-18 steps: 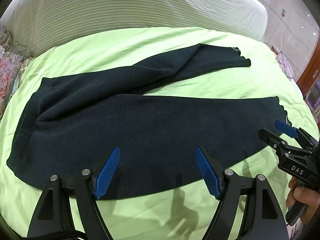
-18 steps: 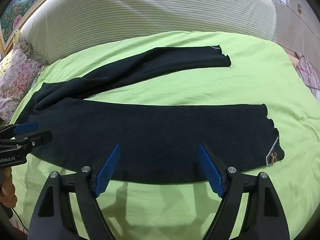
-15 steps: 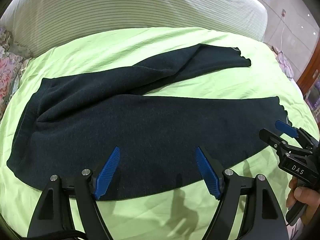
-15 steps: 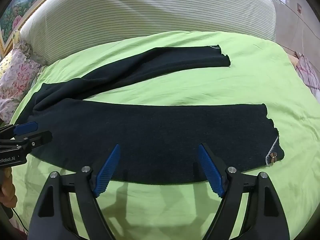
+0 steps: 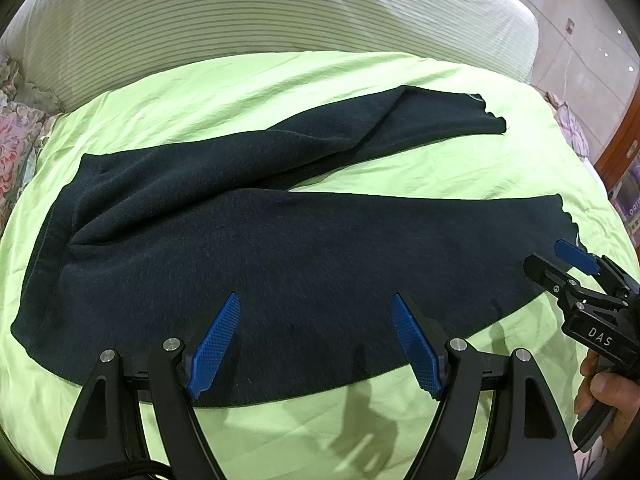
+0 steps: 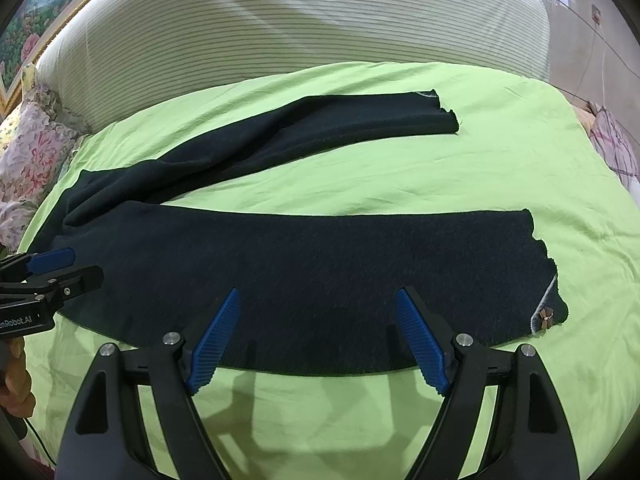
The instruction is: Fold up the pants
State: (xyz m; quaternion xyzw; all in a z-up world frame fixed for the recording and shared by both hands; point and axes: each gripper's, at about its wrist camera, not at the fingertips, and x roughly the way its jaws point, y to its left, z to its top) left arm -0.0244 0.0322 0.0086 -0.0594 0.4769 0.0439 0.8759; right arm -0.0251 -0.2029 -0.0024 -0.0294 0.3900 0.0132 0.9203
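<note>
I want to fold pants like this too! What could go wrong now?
1. The pants have their two legs spread apart, the far leg creased. Folding now could trap those wrinkles.
2. Both grippers, left and right, are open above the near leg's edge. They might pinch the green sheet together with the pants.
3. The cuff has a small ornament that could snag.
</note>
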